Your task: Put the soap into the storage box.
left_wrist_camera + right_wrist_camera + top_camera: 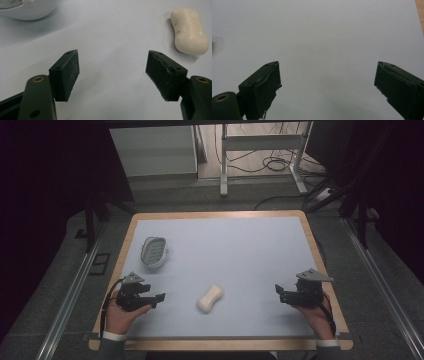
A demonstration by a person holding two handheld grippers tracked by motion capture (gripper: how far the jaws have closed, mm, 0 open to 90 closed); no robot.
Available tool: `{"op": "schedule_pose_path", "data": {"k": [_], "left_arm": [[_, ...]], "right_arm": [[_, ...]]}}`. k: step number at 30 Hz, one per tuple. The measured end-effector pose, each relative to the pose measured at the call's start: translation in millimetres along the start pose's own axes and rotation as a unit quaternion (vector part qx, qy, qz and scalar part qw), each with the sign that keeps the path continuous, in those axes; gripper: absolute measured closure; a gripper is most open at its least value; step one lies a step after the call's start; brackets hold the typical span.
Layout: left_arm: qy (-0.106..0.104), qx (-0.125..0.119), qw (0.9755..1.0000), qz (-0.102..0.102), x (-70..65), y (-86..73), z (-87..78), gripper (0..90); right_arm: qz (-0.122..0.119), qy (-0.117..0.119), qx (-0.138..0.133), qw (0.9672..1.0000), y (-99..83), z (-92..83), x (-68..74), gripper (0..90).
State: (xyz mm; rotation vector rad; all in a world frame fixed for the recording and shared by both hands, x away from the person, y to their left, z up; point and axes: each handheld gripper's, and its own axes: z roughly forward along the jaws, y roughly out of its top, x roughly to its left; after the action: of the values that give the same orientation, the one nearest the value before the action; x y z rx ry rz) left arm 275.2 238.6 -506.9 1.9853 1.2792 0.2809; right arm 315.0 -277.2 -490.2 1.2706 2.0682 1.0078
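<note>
Pale blue table [240,245], dark room

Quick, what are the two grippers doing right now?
Left gripper: open, holding nothing; the soap bar lies apart from it.
Right gripper: open, holding nothing.

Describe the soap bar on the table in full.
The soap is a cream-white bar, waisted in the middle with rounded ends, matte and faintly embossed on top, with a few dark specks. It lies flat on the pale table, slanted, between the two tongs and nearer the left one. Nothing touches it but the table.
</note>
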Motion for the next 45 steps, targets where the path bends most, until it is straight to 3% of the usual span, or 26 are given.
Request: {"op": "schedule_pose_path", "data": {"k": [18,28,45], "left_arm": [[0.011,-0.002,0.9997,0.022,-13.9,17.5,-17.9,27.6],[0.007,0.004,0.9990,0.045,-26.7,36.0,-19.4,27.0],[0.005,0.014,0.9980,0.061,-39.1,54.3,-13.8,25.9]], "right_arm": [[0.008,-0.001,-0.004,1.0000,-0.4,-6.3,-5.1,6.7],[0.011,-0.002,0.002,0.9999,-1.0,-6.4,-5.8,6.7],[0.013,0.003,0.003,0.9999,-1.4,-4.8,-5.2,6.7]]}}
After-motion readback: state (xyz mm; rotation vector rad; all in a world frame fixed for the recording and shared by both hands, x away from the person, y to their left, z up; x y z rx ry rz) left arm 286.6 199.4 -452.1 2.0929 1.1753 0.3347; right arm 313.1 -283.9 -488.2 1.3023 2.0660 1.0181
